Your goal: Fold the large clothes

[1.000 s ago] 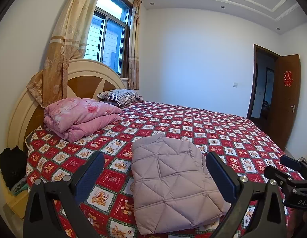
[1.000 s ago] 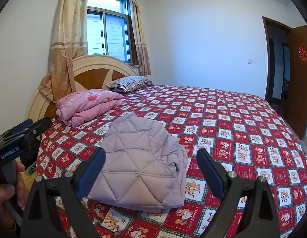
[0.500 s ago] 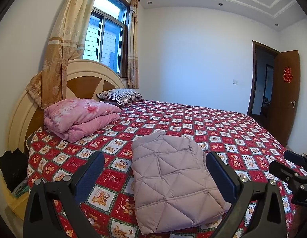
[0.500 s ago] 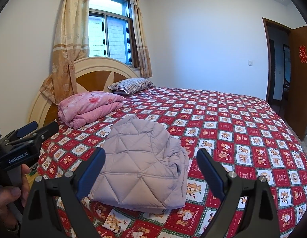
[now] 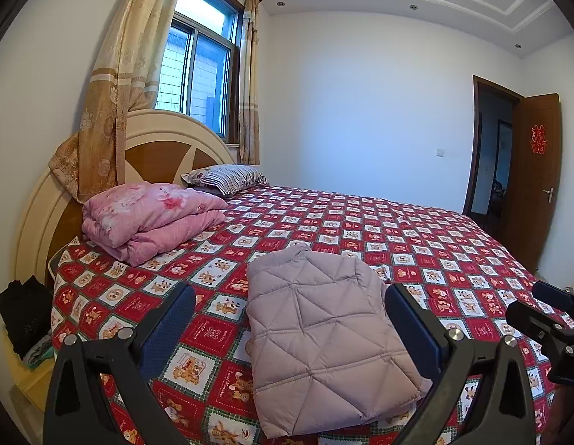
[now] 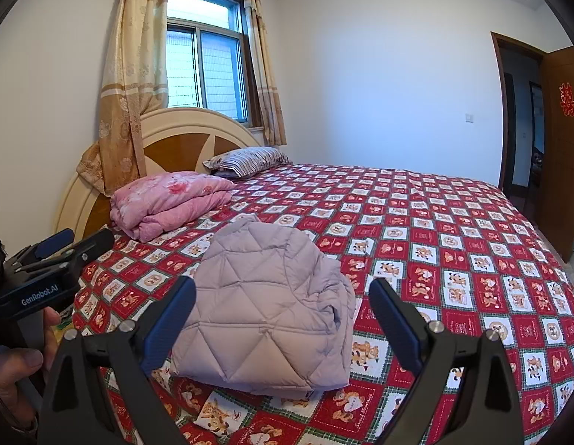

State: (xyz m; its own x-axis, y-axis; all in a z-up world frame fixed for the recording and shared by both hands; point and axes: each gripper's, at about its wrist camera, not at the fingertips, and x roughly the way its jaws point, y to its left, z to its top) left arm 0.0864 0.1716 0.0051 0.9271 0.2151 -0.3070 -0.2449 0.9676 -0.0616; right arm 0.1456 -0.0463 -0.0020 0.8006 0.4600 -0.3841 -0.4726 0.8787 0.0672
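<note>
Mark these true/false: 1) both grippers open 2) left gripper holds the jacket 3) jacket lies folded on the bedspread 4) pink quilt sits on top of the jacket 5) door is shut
1) True: left gripper and right gripper both gape, holding nothing.
2) False: the quilted lilac jacket lies free on the bed.
3) True: it lies folded on the red patchwork bedspread.
4) False: the folded pink quilt lies apart, near the headboard.
5) False: the brown door stands open.
</note>
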